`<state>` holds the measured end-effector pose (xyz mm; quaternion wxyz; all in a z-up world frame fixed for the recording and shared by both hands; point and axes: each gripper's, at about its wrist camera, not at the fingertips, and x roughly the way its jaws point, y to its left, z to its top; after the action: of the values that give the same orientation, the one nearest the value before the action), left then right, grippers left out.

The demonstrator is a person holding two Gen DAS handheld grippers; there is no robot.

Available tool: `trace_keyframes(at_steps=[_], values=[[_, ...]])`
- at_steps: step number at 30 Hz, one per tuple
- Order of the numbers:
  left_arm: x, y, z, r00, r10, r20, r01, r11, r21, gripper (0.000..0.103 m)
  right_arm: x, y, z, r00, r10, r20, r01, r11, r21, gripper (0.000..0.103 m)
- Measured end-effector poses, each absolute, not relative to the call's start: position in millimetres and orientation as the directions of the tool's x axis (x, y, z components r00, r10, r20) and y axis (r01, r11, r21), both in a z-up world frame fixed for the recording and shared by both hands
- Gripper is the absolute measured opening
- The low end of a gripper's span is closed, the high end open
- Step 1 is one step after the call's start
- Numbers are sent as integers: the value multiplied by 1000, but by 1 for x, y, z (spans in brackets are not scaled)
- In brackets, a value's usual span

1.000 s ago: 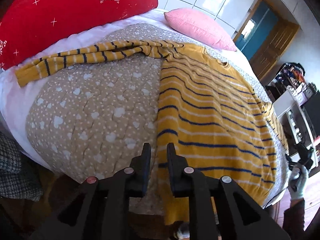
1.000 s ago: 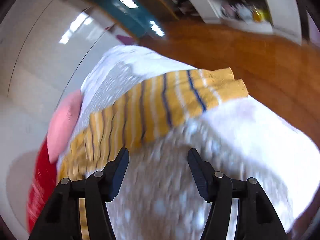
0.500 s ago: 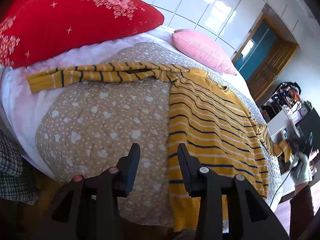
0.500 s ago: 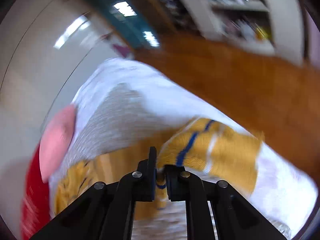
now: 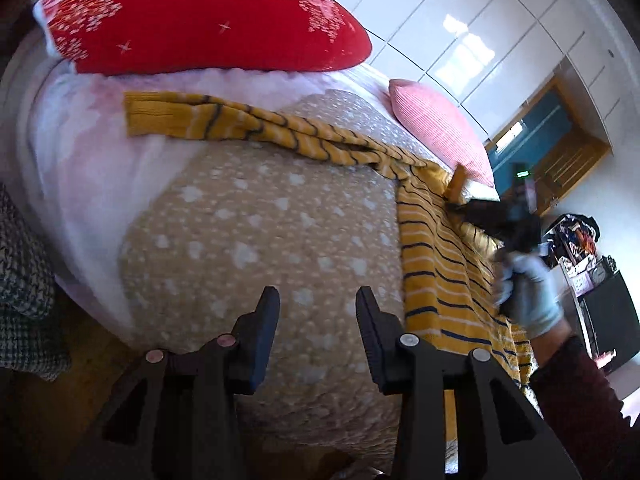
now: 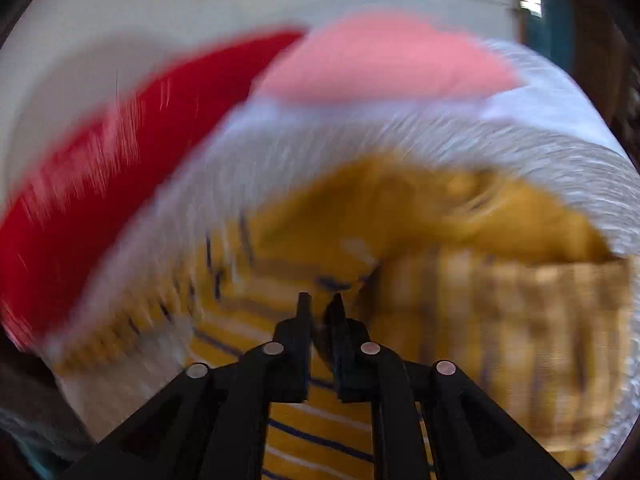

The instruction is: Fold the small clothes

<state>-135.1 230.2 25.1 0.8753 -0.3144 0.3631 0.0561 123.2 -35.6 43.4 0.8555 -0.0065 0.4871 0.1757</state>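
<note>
A yellow sweater with navy stripes (image 5: 440, 280) lies flat on a beige spotted quilt (image 5: 260, 220). Its left sleeve (image 5: 224, 124) stretches out toward the red pillow. My left gripper (image 5: 318, 312) hovers open over bare quilt, just left of the sweater's side edge, with nothing between its fingers. A gloved hand (image 5: 528, 292) holds my right gripper (image 5: 500, 216) above the sweater's chest. In the blurred right wrist view, the right gripper (image 6: 320, 300) has its jaws opening from a narrow gap. The right sleeve (image 6: 520, 320) is carried over the body (image 6: 320, 432), its end still at the tips.
A red pillow (image 5: 200, 20) and a pink pillow (image 5: 440, 132) lie at the head of the bed on a white sheet (image 5: 80, 160). Checked fabric (image 5: 24, 280) hangs at the left edge. Cluttered shelves (image 5: 580, 236) and a door stand beyond the bed.
The right gripper shut on the right sleeve's cuff and swept it across onto the sweater's body. The left gripper opened and slid left, off the hem and over the quilt.
</note>
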Motion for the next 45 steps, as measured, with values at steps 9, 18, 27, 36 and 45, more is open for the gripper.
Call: trace_keyframes(at_steps=[9,18,27,36,45], values=[[-145,254,10,727,-122,-675,-372,758,-537,44,106,-16,37,481,279,-831,-377,922,91,51],[-163,282,7,720,-8,-694,-476,723,-502,49,60,20,68,418,451,-789,-457,855,247,51],[-187,306,-7,709,28,-705,-531,679,-507,52,-14,155,71,285,544,-789,-730,657,189,54],[-206,326,-26,716,6,-698,-548,625,-556,52,-115,287,36,547,407,-731,-835,327,-443,56],[-228,338,-27,736,-6,-677,-533,611,-585,53,-98,324,24,577,327,-748,-804,387,-451,11]])
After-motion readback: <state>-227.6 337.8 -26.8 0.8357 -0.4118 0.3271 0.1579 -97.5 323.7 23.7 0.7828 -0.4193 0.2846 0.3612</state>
